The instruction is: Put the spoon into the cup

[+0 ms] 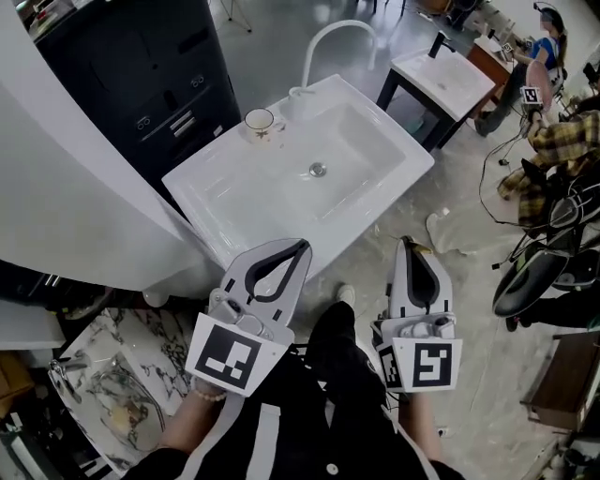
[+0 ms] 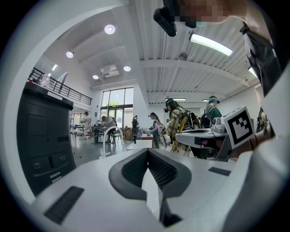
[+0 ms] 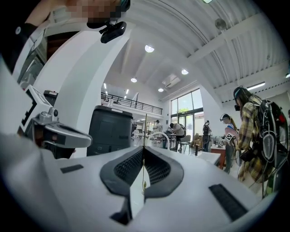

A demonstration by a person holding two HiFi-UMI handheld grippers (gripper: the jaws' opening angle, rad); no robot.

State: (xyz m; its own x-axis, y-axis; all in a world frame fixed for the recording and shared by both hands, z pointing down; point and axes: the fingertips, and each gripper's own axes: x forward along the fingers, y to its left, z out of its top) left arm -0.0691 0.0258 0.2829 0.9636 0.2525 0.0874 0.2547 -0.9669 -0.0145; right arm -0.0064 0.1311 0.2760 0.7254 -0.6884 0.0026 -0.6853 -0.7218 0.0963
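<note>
Two grippers hang low in front of the person's dark clothes, on the near side of the white sink [image 1: 217, 184], with open floor between them and its front edge. The left gripper [image 1: 301, 246] has its fingers closed tip to tip, with nothing between the ribbed black pads. The right gripper [image 1: 407, 244] has its fingers pressed together on the spoon [image 3: 143, 132]. The right gripper view shows the spoon edge-on as a thin golden strip that rises straight up past the fingertips. The cup [image 1: 261, 123] stands upright on the sink's far left corner, well apart from both grippers. It is round, glossy white ceramic with a gold rim, a small handle and a faint printed motif. Just beside it the white arched faucet [image 1: 330, 29] curves over the rectangular basin, which is smooth, with a metal drain [image 1: 318, 170] at its middle. A tall black cabinet [image 1: 155, 80] crowds the sink's left side, and a veined marble slab [image 1: 141, 342] lies at lower left. To the right the grey, scuffed floor lies open as far as a second washstand [image 1: 441, 77].
</note>
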